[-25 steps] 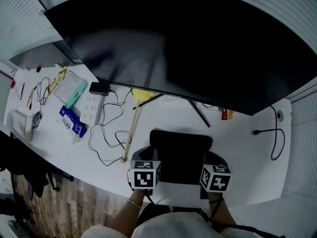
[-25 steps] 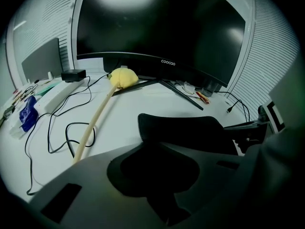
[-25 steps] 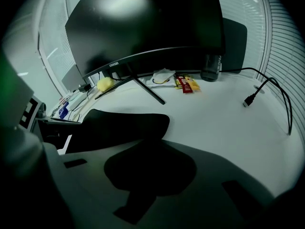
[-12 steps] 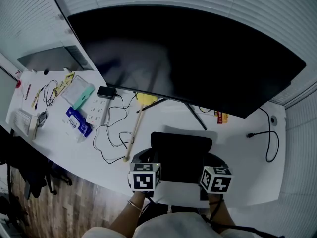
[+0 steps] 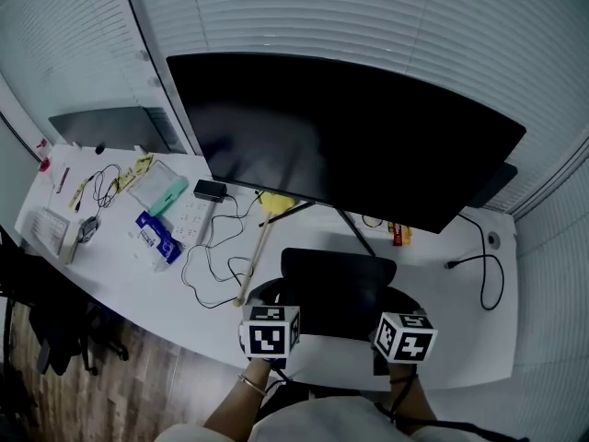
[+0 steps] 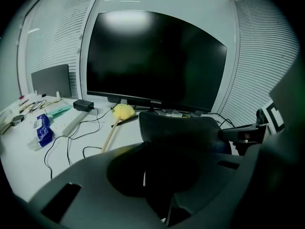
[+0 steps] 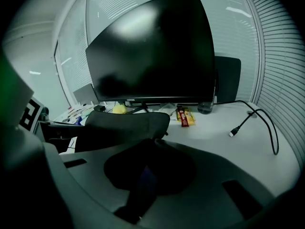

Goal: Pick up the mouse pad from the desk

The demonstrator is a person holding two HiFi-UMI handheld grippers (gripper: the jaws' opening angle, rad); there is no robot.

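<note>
Beyond the raised mouse pad, forward passage is barred by the curved monitor and its splayed stand legs. The left of the desk is crowded by a looping black cable, a yellow duster and a power strip. To the right, bare desktop is left open between the snack bars and a loose cable.

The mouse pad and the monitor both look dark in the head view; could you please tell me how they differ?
The mouse pad is small; the monitor is far larger, spanning much of the desk. The mouse pad is a thin sheet gripped by the left hand-held gripper and the right hand-held gripper; the monitor stands upright on its own legs. Both are black.
</note>
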